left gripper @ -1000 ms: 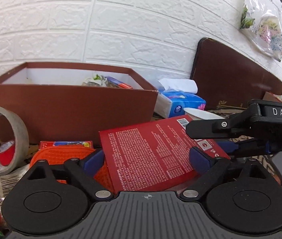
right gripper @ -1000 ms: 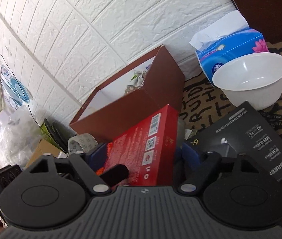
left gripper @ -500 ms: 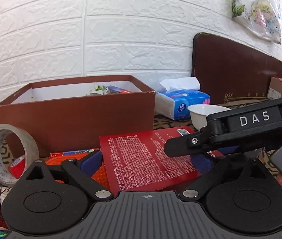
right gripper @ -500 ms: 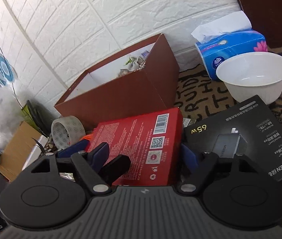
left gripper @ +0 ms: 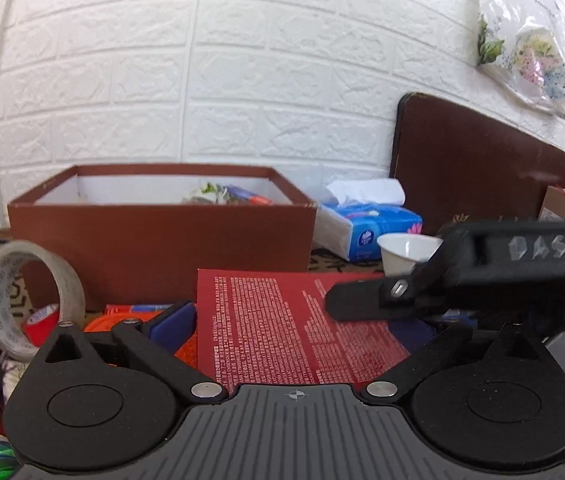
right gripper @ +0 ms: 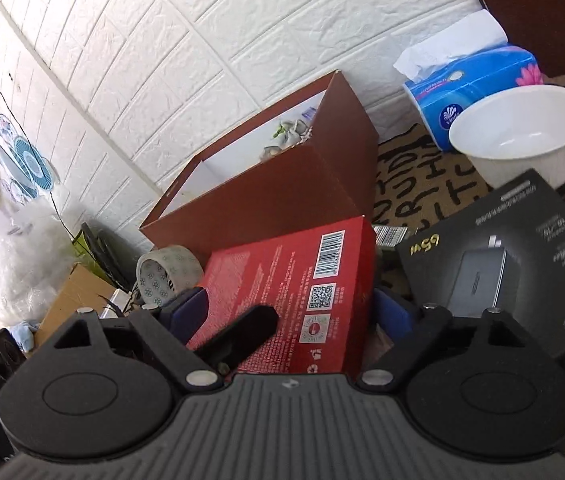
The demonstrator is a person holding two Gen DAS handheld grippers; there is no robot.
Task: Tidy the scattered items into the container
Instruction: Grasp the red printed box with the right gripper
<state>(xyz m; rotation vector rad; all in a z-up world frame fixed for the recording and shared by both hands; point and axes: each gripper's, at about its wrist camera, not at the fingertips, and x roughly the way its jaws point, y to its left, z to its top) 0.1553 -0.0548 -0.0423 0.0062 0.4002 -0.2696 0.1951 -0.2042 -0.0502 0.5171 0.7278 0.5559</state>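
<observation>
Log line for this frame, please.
left gripper: opening, astride red box | right gripper: opening, astride it | brown box: part-filled

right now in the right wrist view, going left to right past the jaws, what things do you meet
white plastic bag → tape roll → red box → black charger box. Farther back: brown container → blue tissue pack → white bowl.
</observation>
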